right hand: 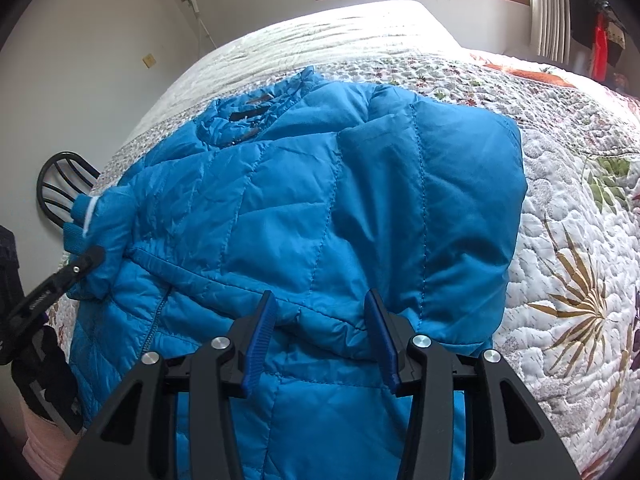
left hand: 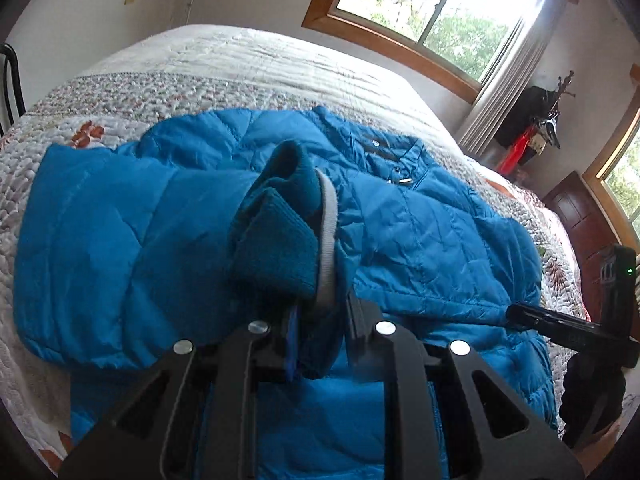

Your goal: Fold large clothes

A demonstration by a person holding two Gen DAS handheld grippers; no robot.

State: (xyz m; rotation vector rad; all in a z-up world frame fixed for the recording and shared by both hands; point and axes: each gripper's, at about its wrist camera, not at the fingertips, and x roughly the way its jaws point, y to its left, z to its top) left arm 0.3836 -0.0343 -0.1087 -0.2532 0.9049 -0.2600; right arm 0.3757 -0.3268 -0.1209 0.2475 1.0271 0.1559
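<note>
A blue quilted jacket (left hand: 420,240) (right hand: 304,200) lies spread on the bed, with one sleeve folded across its body at the right of the right wrist view. My left gripper (left hand: 320,312) (right hand: 86,260) is shut on the other sleeve's knitted teal cuff (left hand: 276,240), which has a grey band and is lifted above the jacket. My right gripper (right hand: 320,304) (left hand: 516,314) rests on the jacket's near part. Its blue pads (right hand: 260,328) stand partly apart, and a puffy fold of the jacket fills the gap and puckers between them.
The floral quilt (right hand: 560,240) covers a wide bed that runs back to a wall with a wood-framed window (left hand: 420,12). A black metal chair back (right hand: 60,184) stands at the left bedside. A dark wooden piece (left hand: 576,212) and hanging clothes (left hand: 532,128) stand at the right.
</note>
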